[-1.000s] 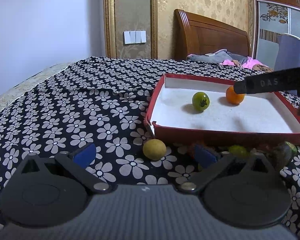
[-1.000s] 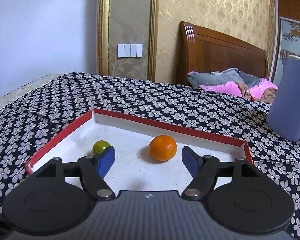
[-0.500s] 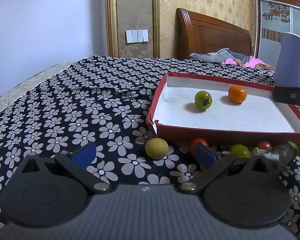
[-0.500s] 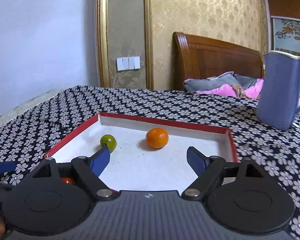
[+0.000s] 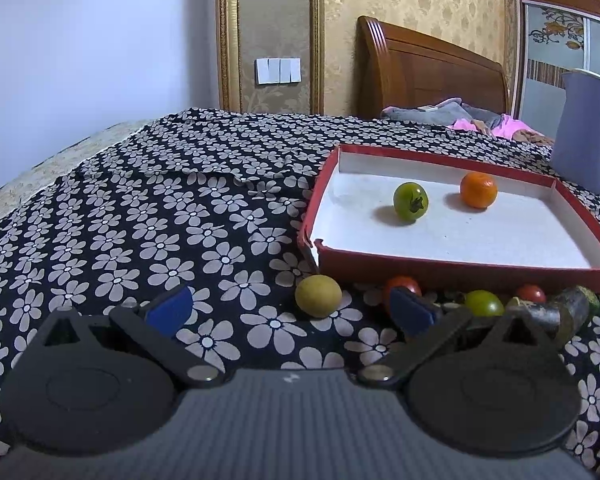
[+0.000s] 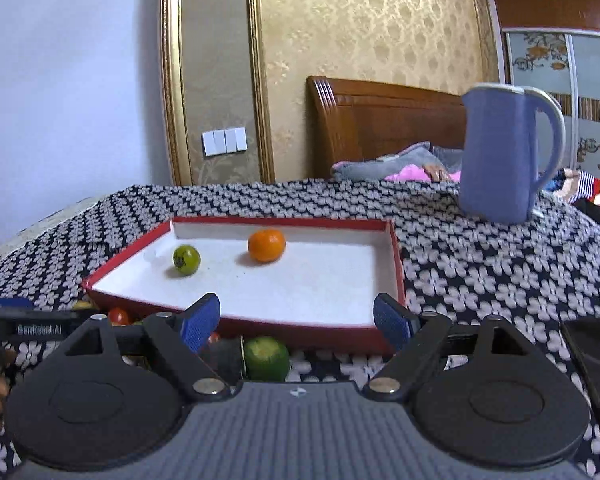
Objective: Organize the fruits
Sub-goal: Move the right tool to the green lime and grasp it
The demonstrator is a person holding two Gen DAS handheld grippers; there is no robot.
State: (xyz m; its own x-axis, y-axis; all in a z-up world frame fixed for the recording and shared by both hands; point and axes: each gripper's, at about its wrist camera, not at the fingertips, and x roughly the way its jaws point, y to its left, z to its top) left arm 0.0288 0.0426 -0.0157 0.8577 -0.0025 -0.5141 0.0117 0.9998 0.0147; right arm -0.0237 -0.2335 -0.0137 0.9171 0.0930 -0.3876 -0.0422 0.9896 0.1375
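Note:
A red tray (image 5: 460, 276) with a white floor holds a green tomato (image 5: 411, 202) and an orange (image 5: 478, 190). Loose on the flowered cloth in front of it lie a yellow fruit (image 5: 318, 295), a red tomato (image 5: 402, 286), a green tomato (image 5: 483, 303) and a small red one (image 5: 531, 293). My left gripper (image 5: 290, 308) is open just short of the yellow fruit. My right gripper (image 6: 296, 320) is open and empty at the near wall of the tray (image 6: 300, 334). Below it a green fruit (image 6: 266, 356) lies against a dark object (image 6: 224, 358). The orange (image 6: 266, 245) and green tomato (image 6: 186, 259) sit further in.
A purple jug (image 6: 500, 152) stands on the cloth behind the tray's right corner. A flat black object (image 6: 596, 356) lies at the right edge. The left tool (image 6: 20, 326) and a hand show at the left of the right wrist view. A wooden headboard and bedding are behind.
My right gripper has drawn back from the orange to the tray's near wall, widened its jaws, and left the left wrist view. The left gripper has stayed put.

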